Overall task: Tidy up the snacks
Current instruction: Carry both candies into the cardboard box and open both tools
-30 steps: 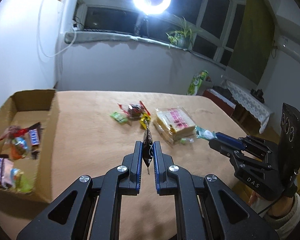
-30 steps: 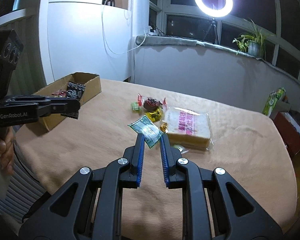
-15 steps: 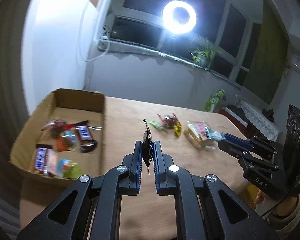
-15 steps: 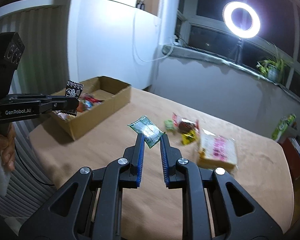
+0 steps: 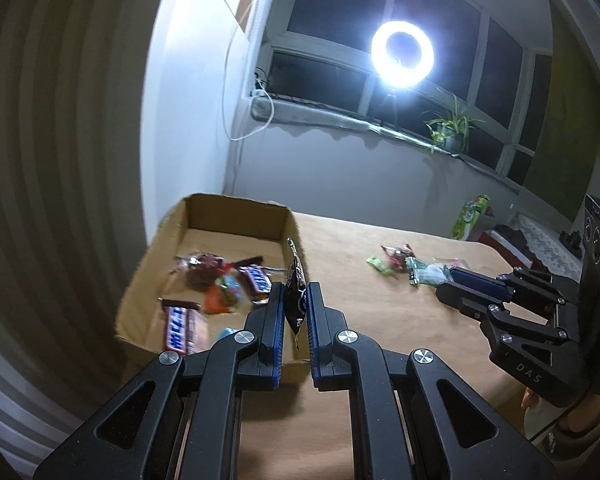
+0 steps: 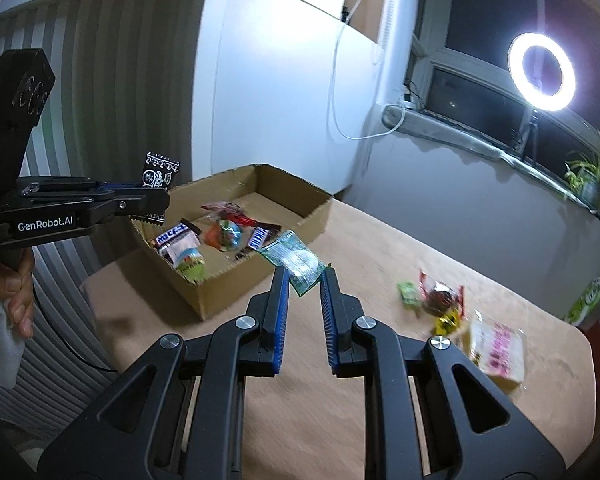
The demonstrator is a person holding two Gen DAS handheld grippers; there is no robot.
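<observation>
My left gripper point(image 5: 294, 289) is shut on a black snack packet point(image 5: 295, 285), held edge-on just over the near right corner of the cardboard box point(image 5: 204, 216). The same packet point(image 6: 159, 171) shows in the right wrist view, pinched in the left gripper point(image 6: 152, 204) above the box's near end. My right gripper point(image 6: 303, 276) is shut on a green clear-windowed packet point(image 6: 294, 258), hovering over the tan table point(image 6: 380, 360) just right of the box point(image 6: 312, 216). Several wrapped bars and sweets point(image 5: 216, 280) lie inside the box.
Loose snacks point(image 6: 440, 300) and a pink-labelled bread pack point(image 6: 498, 346) lie on the table to the right. A white cabinet point(image 6: 280, 100), a ribbed wall panel, a windowsill with a ring light point(image 6: 540, 72) and a potted plant stand behind. A hand point(image 6: 16, 300) grips the left tool.
Both grippers have swung left across the table toward the cardboard box, each keeping its packet. The box has grown nearer and more central; the loose snack pile has slid to the right.
</observation>
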